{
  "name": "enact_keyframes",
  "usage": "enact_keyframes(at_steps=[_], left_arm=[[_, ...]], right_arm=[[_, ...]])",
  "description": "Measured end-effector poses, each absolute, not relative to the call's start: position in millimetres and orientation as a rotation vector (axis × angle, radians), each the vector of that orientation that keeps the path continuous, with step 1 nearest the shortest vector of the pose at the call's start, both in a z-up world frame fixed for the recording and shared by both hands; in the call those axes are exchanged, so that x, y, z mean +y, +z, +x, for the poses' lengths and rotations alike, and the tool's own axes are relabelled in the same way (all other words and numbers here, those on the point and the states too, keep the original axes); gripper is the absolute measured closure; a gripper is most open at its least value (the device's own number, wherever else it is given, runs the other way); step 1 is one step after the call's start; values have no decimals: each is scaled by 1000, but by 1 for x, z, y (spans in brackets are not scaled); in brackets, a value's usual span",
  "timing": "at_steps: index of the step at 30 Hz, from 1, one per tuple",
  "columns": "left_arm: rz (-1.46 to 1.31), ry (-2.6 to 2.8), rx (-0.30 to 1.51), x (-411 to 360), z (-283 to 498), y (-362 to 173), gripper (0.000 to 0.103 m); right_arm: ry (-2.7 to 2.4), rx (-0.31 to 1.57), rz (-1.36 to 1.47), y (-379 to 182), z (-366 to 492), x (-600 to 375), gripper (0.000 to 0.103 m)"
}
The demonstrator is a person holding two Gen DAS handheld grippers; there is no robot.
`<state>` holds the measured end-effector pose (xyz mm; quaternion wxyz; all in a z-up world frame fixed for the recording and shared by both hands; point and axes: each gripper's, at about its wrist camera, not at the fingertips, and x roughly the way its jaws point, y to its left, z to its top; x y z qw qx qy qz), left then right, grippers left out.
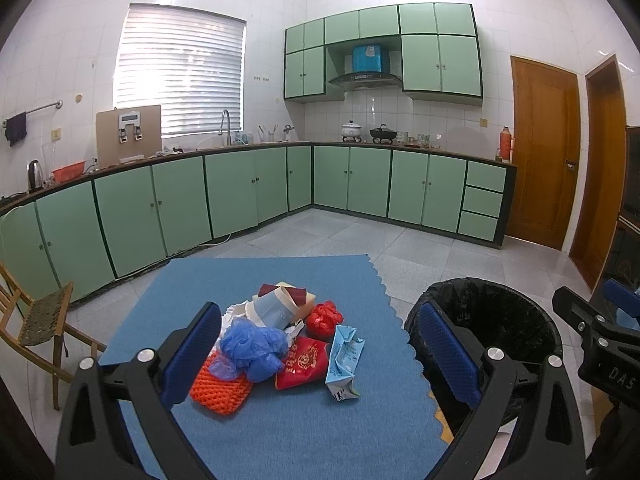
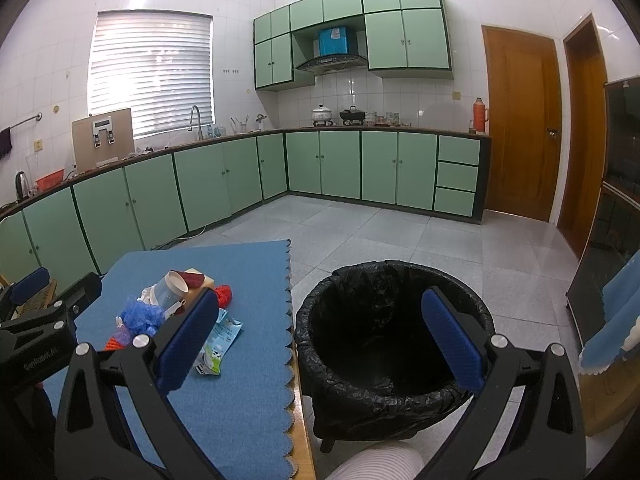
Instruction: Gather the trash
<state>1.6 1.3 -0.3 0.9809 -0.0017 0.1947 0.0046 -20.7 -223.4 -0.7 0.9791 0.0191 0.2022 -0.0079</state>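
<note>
A pile of trash lies on the blue mat (image 1: 304, 432): a blue plastic bag (image 1: 252, 346), an orange foam net (image 1: 220, 392), a red packet (image 1: 302, 364), a crushed light-blue milk carton (image 1: 344, 360), a tipped paper cup (image 1: 272, 312) and a red crumpled wrapper (image 1: 325, 317). My left gripper (image 1: 320, 354) is open and empty, held above the near side of the pile. My right gripper (image 2: 320, 340) is open and empty above the black-lined trash bin (image 2: 394, 344), with the pile to its left, including the carton (image 2: 220, 340).
The bin (image 1: 492, 316) stands on the floor right of the table. A wooden chair (image 1: 40, 316) stands at the left. Green kitchen cabinets (image 1: 240, 192) run along the back walls. Wooden doors (image 1: 544, 152) are at the right. A blue cloth (image 2: 616, 320) hangs at far right.
</note>
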Motion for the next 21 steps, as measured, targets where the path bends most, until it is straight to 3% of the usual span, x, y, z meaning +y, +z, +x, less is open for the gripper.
enact_keyframes(at_steps=[21], left_arm=[[-5,12,392,1,0,0,6]], right_arm=[[-19,409,43,-2,-20,-225,5]])
